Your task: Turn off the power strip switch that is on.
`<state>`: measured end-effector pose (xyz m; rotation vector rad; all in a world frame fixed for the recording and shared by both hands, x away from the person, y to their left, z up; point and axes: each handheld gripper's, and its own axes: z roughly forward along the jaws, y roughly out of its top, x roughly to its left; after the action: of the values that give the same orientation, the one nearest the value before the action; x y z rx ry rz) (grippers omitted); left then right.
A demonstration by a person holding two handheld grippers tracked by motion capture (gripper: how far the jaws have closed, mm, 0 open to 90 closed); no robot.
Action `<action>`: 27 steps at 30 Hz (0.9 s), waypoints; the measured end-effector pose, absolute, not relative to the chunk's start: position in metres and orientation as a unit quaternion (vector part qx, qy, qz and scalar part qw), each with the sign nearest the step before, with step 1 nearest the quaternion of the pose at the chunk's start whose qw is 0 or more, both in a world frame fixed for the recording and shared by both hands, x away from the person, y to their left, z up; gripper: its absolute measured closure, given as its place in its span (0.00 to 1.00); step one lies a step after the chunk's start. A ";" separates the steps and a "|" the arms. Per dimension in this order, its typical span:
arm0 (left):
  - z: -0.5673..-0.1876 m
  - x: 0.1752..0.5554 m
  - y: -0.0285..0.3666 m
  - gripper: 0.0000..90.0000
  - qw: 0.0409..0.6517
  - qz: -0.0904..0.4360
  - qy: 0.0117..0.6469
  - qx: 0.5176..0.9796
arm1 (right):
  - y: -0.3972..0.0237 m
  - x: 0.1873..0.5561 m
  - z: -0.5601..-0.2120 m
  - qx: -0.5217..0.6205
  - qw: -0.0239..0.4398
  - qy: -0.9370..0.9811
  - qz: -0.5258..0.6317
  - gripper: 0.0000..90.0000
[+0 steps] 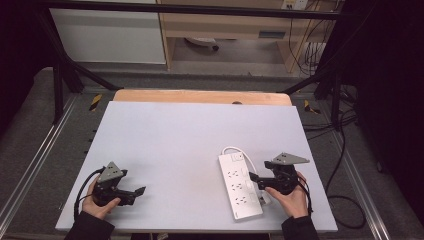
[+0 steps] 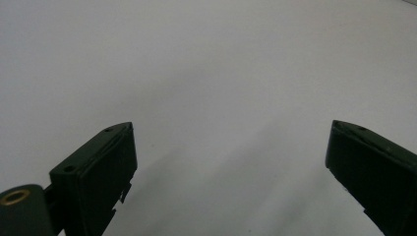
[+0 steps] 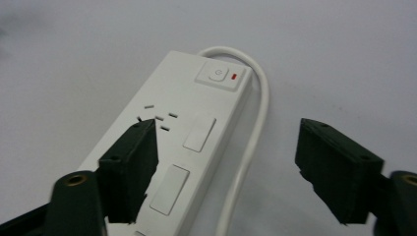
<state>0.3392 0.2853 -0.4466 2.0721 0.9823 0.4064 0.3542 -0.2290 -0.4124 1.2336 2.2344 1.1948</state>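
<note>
matte grey table (image 1: 175, 145); glossy white oblong power strip (image 1: 239, 187), round cord (image 3: 255, 118).

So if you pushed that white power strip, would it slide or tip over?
The power strip lies long, flat and low on the smooth table, so it would probably slide, not tip. Its hard shell looks stiff. The white cord curving round its end might drag and swing it slightly.

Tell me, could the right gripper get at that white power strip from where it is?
Probably yes: the right gripper sits right beside the power strip with its jaws open, and nothing lies between them on the table.
</note>
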 end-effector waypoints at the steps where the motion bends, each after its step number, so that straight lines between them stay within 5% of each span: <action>1: -0.447 0.339 0.285 0.06 0.395 0.160 0.387 0.817 | -0.231 0.354 -0.413 0.433 0.163 0.782 0.418 0.20; 8: -0.447 0.339 0.285 0.06 0.395 0.159 0.388 0.817 | -0.249 0.349 -0.419 0.450 0.172 0.770 0.417 0.03; 27: -0.446 0.339 0.285 0.06 0.395 0.160 0.386 0.818 | -0.287 0.338 -0.446 0.441 0.160 0.791 0.393 0.01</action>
<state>0.3389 0.2853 -0.4464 2.0736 0.9797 0.4047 0.3377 -0.2870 -0.4457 1.2589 2.2596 1.1216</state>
